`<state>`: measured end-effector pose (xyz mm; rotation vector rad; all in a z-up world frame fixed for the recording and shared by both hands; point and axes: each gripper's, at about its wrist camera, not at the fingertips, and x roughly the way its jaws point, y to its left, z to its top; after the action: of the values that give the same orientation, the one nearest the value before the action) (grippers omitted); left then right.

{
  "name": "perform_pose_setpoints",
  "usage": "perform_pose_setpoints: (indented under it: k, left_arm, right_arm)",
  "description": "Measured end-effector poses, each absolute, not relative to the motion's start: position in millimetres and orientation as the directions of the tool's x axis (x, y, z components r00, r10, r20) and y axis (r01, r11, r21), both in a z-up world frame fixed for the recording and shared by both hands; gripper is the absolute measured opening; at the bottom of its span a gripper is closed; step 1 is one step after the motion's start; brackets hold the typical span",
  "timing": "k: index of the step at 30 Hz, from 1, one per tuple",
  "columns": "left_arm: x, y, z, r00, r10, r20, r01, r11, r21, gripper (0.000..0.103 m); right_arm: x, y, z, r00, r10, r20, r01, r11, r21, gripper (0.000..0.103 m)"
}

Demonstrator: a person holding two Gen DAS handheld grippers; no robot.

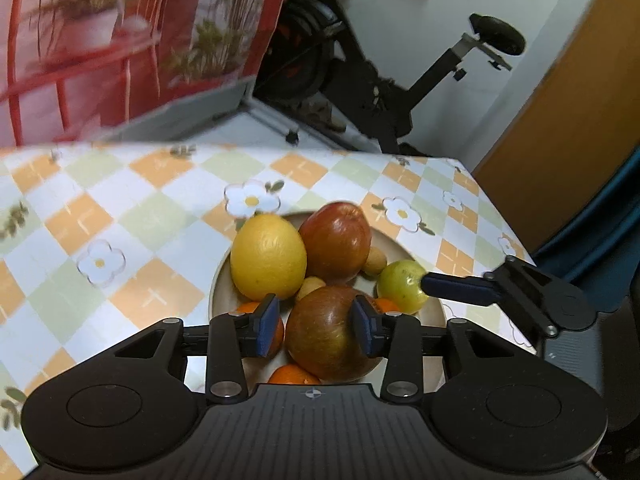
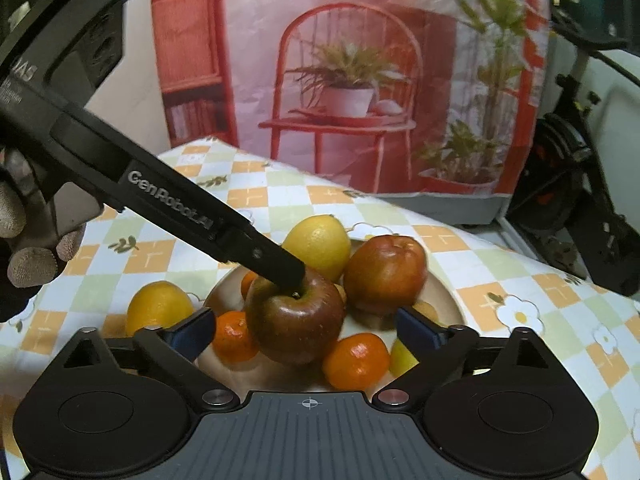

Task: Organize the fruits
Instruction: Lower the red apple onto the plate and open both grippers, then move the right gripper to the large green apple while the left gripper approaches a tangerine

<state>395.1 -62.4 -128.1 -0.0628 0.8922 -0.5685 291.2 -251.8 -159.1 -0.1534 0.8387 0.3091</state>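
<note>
A beige plate holds a lemon, two red apples, several oranges and a yellow-green fruit. My left gripper hovers over the near apple, its jaws narrowly apart and not pressing on it. In the right wrist view one of its fingers reaches the apple's stem hollow. My right gripper is wide open around that same apple, pads clear of it. One of its fingers touches the yellow-green fruit. The far apple stands behind.
A second lemon lies on the checked flower tablecloth left of the plate. A gloved hand holds the left gripper. Behind the table hang a printed backdrop and stands an exercise bike. The table's right edge is close.
</note>
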Motion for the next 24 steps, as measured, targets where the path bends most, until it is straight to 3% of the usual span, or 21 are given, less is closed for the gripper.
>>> perform_pose_setpoints:
  k: [8,14,24]
  left_arm:
    - [360.2,-49.4,-98.0,0.617,-0.436,-0.655,0.409,0.889,-0.207,0.076]
    - [330.4,-34.9,-84.4,0.705,-0.299,-0.643,0.303,0.947,-0.109,0.088]
    - [287.1,-6.4,-81.1,0.771,-0.137,-0.622,0.144,0.989,-0.04,0.098]
  right_arm:
    - [254.7,-276.0,-144.0,0.71,0.18,-0.68,-0.175,0.982,0.077,0.102]
    - [231.4,-291.9,-145.6,0.725,0.115,-0.68,0.002,0.986,0.168,0.103]
    - [189.2,-272.0,-155.5,0.742,0.004,-0.671,0.053,0.997,0.064,0.103]
